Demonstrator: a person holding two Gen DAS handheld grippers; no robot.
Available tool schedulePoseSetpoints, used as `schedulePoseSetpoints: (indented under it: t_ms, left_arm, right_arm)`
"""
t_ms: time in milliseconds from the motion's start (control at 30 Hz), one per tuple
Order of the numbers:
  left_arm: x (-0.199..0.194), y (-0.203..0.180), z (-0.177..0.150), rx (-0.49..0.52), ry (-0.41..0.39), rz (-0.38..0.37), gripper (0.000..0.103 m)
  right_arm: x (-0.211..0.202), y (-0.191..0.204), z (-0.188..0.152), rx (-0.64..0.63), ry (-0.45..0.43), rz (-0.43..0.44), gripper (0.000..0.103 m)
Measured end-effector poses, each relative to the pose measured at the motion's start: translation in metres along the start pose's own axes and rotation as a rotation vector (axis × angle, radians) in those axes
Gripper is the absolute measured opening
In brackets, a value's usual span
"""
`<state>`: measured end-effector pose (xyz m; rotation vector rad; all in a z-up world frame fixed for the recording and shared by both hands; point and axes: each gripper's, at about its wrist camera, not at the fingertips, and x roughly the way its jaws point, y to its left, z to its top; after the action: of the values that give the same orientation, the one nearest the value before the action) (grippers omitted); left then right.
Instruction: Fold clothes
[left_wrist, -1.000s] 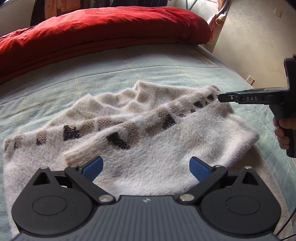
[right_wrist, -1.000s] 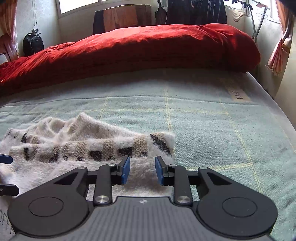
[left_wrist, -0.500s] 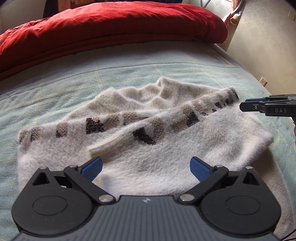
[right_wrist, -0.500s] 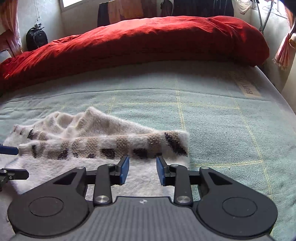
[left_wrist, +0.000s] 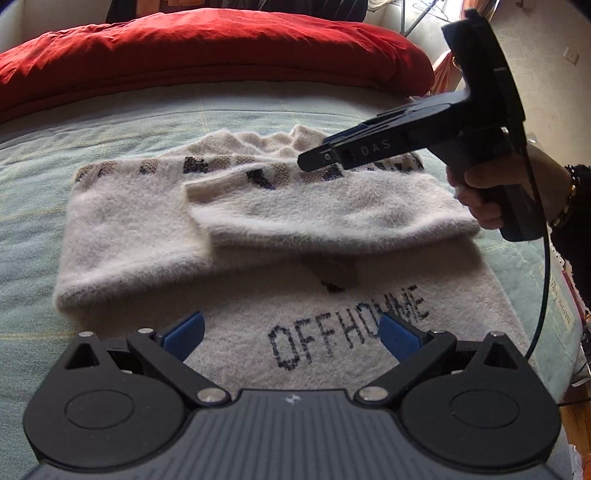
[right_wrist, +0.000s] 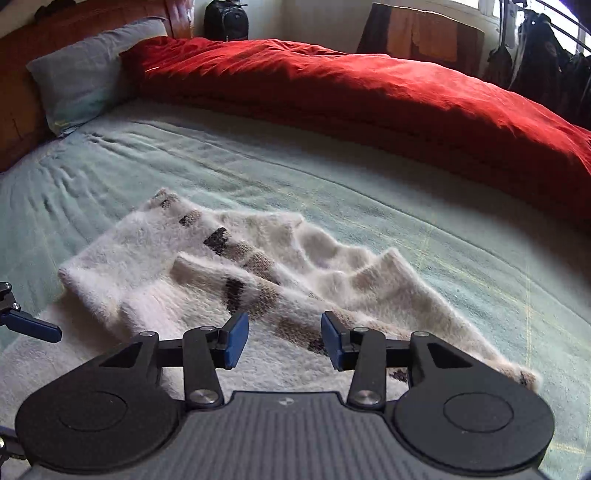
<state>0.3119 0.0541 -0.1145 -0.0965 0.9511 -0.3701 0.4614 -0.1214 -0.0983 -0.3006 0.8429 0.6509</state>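
A fuzzy, long-piled cream sweater (left_wrist: 258, 221) lay partly folded on a pale green bed cover (left_wrist: 92, 133), whose weave was crossed by thin yellow grid lines. The sweater served as the landmark for everything else. Its folded bundle formed a wide, low rectangle, with its long axis running side to side in the left wrist view. A band of knitted blocks in navy, tan and brown ran along the far edge of that bundle. One sleeve (left_wrist: 325, 206) was folded across the top, its cuff end pointing to the left in that view. On the near side of the bundle a flat panel of the same knit spread toward the camera, and dark stitched letters on it (left_wrist: 347, 328) read "OFFHOMME".

Beyond the sweater, a puffy, creased red duvet (right_wrist: 351, 85) stretched along the far side of the bed. A grey pillow (right_wrist: 85, 70) sat beside the duvet's end.

The left gripper (left_wrist: 291, 334), black with blue ribbed pads, hovered over the lettered panel with its jaws spread wide and nothing between them. The right gripper (right_wrist: 284, 341) hung above the patterned band, clear of the wool; its jaws had just been opening and stood partly apart, holding nothing. In the left wrist view its black body (left_wrist: 424, 136) showed white lettering "DAS", and a hand (left_wrist: 495, 192) gripped its handle, with a beaded bracelet (left_wrist: 567, 199) at the wrist.
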Motion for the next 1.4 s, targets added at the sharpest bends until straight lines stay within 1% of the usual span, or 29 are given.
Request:
schedulePoseSetpoints:
  t_ms: [167, 233, 300, 367, 400, 433, 500, 567, 633, 667, 700, 733, 800, 833, 867, 900, 1000, 1133, 1200, 1333, 1367, 1400]
  left_arm:
    - [-0.001, 0.007, -0.006, -0.021, -0.006, -0.025, 0.1]
    - [0.001, 0.01, -0.006, -0.028, -0.01, -0.028, 0.1]
    - [0.003, 0.014, -0.006, -0.034, -0.01, -0.024, 0.1]
    - [0.005, 0.017, -0.007, -0.039, -0.011, -0.014, 0.1]
    - [0.005, 0.018, -0.007, -0.042, -0.012, -0.009, 0.1]
    - [0.006, 0.019, -0.008, -0.046, -0.012, -0.007, 0.1]
    - [0.006, 0.021, -0.008, -0.057, -0.012, -0.013, 0.1]
    - [0.005, 0.022, -0.009, -0.065, -0.017, -0.012, 0.1]
    - [0.002, 0.022, -0.01, -0.07, -0.025, -0.015, 0.1]
    - [0.001, 0.022, -0.01, -0.072, -0.028, -0.017, 0.1]
    - [0.0, 0.023, -0.01, -0.075, -0.031, -0.021, 0.1]
    - [-0.001, 0.023, -0.01, -0.074, -0.031, -0.02, 0.1]
    - [-0.003, 0.023, -0.01, -0.067, -0.029, -0.01, 0.1]
    - [-0.004, 0.023, -0.01, -0.065, -0.029, -0.006, 0.1]
    - [-0.005, 0.024, -0.011, -0.064, -0.028, -0.009, 0.1]
    - [-0.005, 0.025, -0.011, -0.064, -0.028, -0.012, 0.1]
    - [-0.006, 0.025, -0.012, -0.064, -0.031, -0.015, 0.1]
    - [-0.003, 0.023, -0.01, -0.061, -0.033, -0.025, 0.1]
    - [-0.001, 0.021, -0.01, -0.053, -0.031, -0.025, 0.1]
    - [0.003, 0.021, -0.009, -0.051, -0.023, -0.02, 0.1]
    - [0.004, 0.021, -0.01, -0.052, -0.022, -0.019, 0.1]
    - [0.004, 0.021, -0.01, -0.052, -0.02, -0.018, 0.1]
  right_arm:
    - [0.039, 0.013, 0.024, -0.173, 0.049, 0.022, 0.048]
    - [0.052, 0.015, 0.027, -0.215, 0.079, 0.046, 0.048]
    - [0.061, 0.018, 0.025, -0.267, 0.102, 0.052, 0.048]
    - [0.065, 0.021, 0.023, -0.297, 0.105, 0.054, 0.046]
    - [0.064, 0.023, 0.023, -0.301, 0.103, 0.055, 0.035]
    - [0.063, 0.025, 0.022, -0.306, 0.101, 0.056, 0.031]
    - [0.061, 0.032, 0.021, -0.337, 0.09, 0.031, 0.015]
    - [0.06, 0.038, 0.022, -0.357, 0.075, 0.006, 0.009]
    - [0.058, 0.037, 0.027, -0.331, 0.051, 0.004, 0.007]
    - [0.057, 0.035, 0.031, -0.311, 0.032, 0.004, 0.0]
    - [0.057, 0.033, 0.035, -0.294, 0.011, 0.001, 0.0]
    - [0.057, 0.032, 0.04, -0.275, 0.009, 0.007, 0.0]
    - [0.061, 0.03, 0.049, -0.241, 0.03, 0.032, 0.001]
    - [0.061, 0.031, 0.051, -0.249, 0.037, 0.045, 0.003]
    - [0.06, 0.032, 0.051, -0.269, 0.048, 0.063, 0.007]
    - [0.059, 0.032, 0.049, -0.291, 0.062, 0.079, 0.014]
    - [0.057, 0.027, 0.043, -0.343, 0.117, 0.102, 0.022]
    - [0.061, 0.013, 0.035, -0.376, 0.192, 0.106, 0.029]
    - [0.064, 0.007, 0.031, -0.376, 0.211, 0.119, 0.039]
    - [0.069, 0.008, 0.026, -0.375, 0.213, 0.138, 0.04]
    - [0.069, 0.01, 0.025, -0.38, 0.209, 0.135, 0.034]
    - [0.068, 0.012, 0.024, -0.387, 0.203, 0.128, 0.025]
